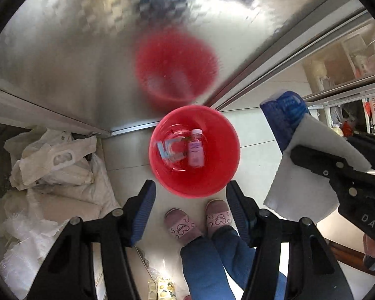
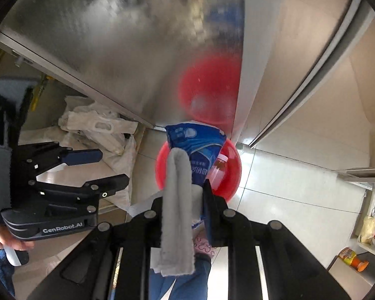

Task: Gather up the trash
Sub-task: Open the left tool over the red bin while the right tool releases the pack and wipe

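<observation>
The right gripper (image 2: 185, 200) pinches a blue packet (image 2: 200, 147) and a grey cloth (image 2: 177, 200), hanging just above the red bin (image 1: 162, 175) on the floor. The left gripper (image 1: 191, 210) is spread and empty. A small pink bottle (image 1: 195, 150) already lies in the bin. This looks like the drop-off step: next, part the jaws over the bin's mouth.
</observation>
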Motion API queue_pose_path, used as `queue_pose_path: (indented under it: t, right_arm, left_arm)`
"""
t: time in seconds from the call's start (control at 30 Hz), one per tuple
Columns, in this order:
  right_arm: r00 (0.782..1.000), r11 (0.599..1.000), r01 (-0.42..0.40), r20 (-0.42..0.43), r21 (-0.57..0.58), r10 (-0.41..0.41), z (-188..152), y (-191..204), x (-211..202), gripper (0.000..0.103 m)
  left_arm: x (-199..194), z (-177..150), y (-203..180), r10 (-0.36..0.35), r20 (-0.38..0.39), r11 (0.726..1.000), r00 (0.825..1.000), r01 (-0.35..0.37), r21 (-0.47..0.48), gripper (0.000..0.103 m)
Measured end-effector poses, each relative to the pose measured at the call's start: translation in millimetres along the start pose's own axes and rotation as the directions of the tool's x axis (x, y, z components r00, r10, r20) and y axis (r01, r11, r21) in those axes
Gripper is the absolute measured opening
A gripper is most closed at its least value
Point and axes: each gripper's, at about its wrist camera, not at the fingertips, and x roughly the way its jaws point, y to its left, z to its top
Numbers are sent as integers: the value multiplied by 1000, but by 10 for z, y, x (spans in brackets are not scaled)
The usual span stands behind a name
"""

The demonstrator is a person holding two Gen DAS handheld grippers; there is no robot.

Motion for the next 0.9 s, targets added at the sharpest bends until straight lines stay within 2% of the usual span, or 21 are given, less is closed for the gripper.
queue_pose_path:
  t: [0.07, 0.3, 0.4, 0.53, 0.6, 0.7, 0.83, 0.9]
  right_arm:
    - [1000, 1000, -6, -5, 0, 6, 10, 14, 69, 17]
    - [1000, 999, -7, -3, -32, 6, -70, -54, 234, 18]
    - [1000, 999, -22, -15, -41, 22, -70, -77, 315, 19]
    - [1000, 999, -20, -20, -46, 19, -68, -103, 396, 25]
    - [999, 999, -8, -32, -37, 7, -64, -117, 454, 27]
    - [999, 1000, -10, -42, -25, 9, -59, -129, 518, 43]
    - [999, 999, -26, -37, -33, 25, -86, -130, 504, 71]
    - [999, 999, -23, -35, -42, 21, -105, -132, 479, 78]
  left_arm:
    - [20, -16, -12, 2, -2, 1000, 1000, -2, -1, 57]
    - [118, -45, 9, 18, 5, 1000, 1000, -18, 14, 78]
    - [149, -50, 54, 28, 5, 1000, 1000, -28, 12, 81]
    - [138, -41, 98, 56, 12, 998, 998, -56, 2, 86]
    - [146, -42, 128, 49, 5, 999, 999, -49, -9, 92]
    - [159, -58, 141, 71, 2, 998, 997, -71, -1, 93]
    - [163, -92, 147, 90, -1, 996, 996, -90, 0, 93]
    - [159, -111, 162, 97, -2, 995, 995, -97, -6, 94]
